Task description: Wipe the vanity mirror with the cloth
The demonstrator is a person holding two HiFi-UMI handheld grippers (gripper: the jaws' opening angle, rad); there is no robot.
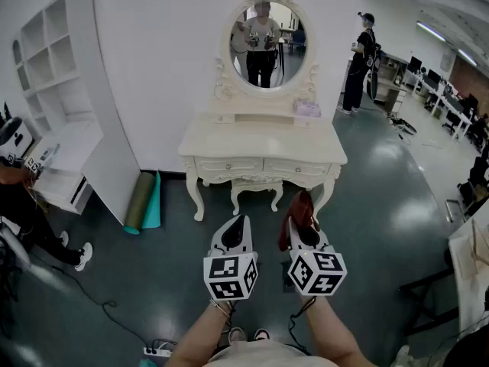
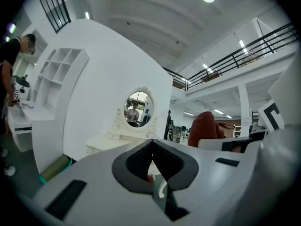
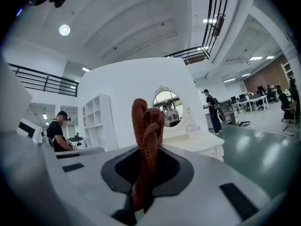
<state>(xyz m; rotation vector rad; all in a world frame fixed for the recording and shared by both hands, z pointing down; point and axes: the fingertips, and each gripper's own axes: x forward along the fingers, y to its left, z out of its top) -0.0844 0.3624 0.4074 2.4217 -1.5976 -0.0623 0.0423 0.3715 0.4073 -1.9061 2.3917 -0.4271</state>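
An oval vanity mirror (image 1: 267, 43) in a carved cream frame stands on a cream dressing table (image 1: 261, 147) against the white wall. It also shows far off as the mirror (image 2: 139, 108) in the left gripper view and the mirror (image 3: 167, 108) in the right gripper view. My right gripper (image 1: 301, 222) is shut on a rust-red cloth (image 1: 299, 214), which sticks up between its jaws as the cloth (image 3: 146, 145). My left gripper (image 1: 235, 232) is shut and empty. Both are held low, well short of the table.
A white shelf unit (image 1: 65, 98) stands at the left with a rolled mat (image 1: 140, 201) leaning by it. One person (image 1: 361, 60) stands at the right of the table, another person (image 1: 19, 197) at the left edge. Cables and a power strip (image 1: 157, 350) lie on the floor.
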